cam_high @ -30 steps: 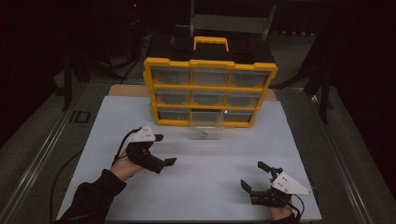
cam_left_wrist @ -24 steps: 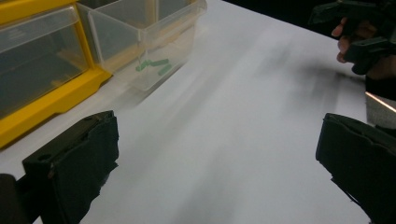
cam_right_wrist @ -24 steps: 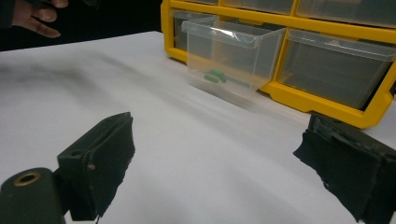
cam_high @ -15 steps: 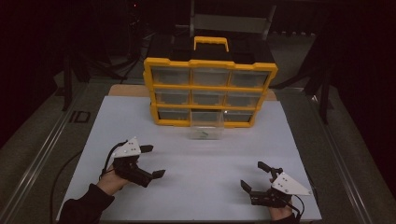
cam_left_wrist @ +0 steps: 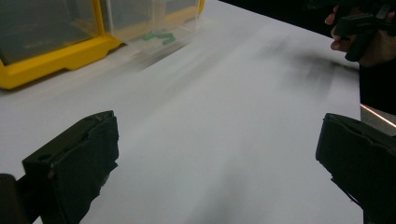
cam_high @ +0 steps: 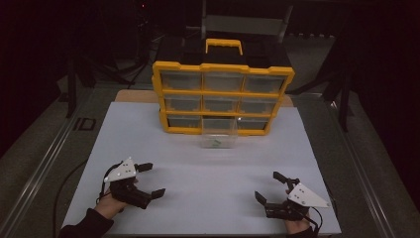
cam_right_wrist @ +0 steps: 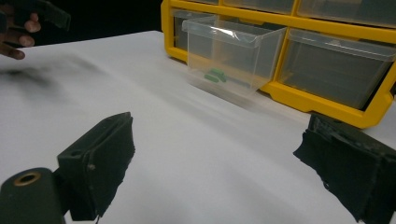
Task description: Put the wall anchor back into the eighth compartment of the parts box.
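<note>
From above, a yellow box of drawers [cam_high: 223, 96] stood at the far side of a white sheet [cam_high: 208, 163] on the table. One clear drawer [cam_high: 218, 134] in the bottom row, in the middle, was pulled out toward the near side. Small green bits [cam_high: 214, 144] lay inside it. The left gripper [cam_high: 147, 179] was at the near left of the sheet, its jaws wide apart and holding nothing. The right gripper [cam_high: 270, 187] was at the near right, also wide apart and empty. Both were well apart from the drawer.

In the left gripper view, the two black jaws stood far apart over bare white sheet. The yellow box sat at the far left, with the green bits [cam_left_wrist: 159, 36] in the drawer beside it.

In the right gripper view, the jaws were wide too. The clear drawer [cam_right_wrist: 233, 56] stuck out from the box [cam_right_wrist: 327, 105] ahead, with the green bits [cam_right_wrist: 214, 75] on its floor.
</note>
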`<state>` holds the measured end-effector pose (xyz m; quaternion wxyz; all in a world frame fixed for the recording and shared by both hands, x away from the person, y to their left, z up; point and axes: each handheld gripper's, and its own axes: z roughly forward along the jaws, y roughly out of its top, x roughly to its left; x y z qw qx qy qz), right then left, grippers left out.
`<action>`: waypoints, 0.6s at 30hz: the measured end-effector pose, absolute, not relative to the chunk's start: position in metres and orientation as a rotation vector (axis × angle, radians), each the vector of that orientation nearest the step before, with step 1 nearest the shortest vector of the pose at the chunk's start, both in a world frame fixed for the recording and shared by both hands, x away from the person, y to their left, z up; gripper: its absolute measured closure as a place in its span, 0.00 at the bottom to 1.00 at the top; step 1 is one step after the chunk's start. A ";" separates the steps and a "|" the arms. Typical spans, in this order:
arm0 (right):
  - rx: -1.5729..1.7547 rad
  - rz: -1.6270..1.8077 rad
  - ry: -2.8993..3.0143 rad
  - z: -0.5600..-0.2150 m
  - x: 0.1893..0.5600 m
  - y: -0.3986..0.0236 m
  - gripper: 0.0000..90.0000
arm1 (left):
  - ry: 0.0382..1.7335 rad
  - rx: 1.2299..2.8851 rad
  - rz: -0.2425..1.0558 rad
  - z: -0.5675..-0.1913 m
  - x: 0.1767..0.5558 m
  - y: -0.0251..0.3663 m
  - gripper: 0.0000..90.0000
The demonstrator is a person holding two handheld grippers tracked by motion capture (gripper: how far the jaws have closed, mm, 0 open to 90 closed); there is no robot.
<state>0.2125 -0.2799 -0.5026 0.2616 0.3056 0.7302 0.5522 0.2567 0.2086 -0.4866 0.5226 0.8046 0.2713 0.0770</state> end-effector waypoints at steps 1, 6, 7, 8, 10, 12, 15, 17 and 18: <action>0.827 1.494 1.977 -0.503 0.212 -0.280 0.10 | 0.649 1.928 0.187 -0.488 0.255 0.209 0.00; 0.828 1.492 1.976 -0.503 0.212 -0.280 0.10 | 0.666 1.928 0.192 -0.497 0.252 0.213 0.00; 0.825 1.489 1.977 -0.503 0.213 -0.280 0.10 | 0.670 1.924 0.196 -0.498 0.251 0.214 0.00; 0.826 1.490 1.979 -0.503 0.213 -0.280 0.10 | 0.676 1.920 0.197 -0.500 0.251 0.215 0.00; 0.829 1.491 1.980 -0.503 0.213 -0.280 0.10 | 0.684 1.910 0.194 -0.502 0.252 0.216 0.00; 0.829 1.489 1.979 -0.503 0.213 -0.280 0.10 | 0.688 1.909 0.209 -0.503 0.253 0.218 0.00; 0.826 1.487 1.977 -0.503 0.213 -0.280 0.10 | 0.704 1.891 0.221 -0.504 0.255 0.220 0.00; 0.831 1.483 1.979 -0.503 0.213 -0.281 0.10 | 0.714 1.882 0.259 -0.505 0.255 0.220 0.00; 0.830 1.484 1.979 -0.503 0.213 -0.280 0.10 | 0.720 1.882 0.272 -0.505 0.255 0.221 0.00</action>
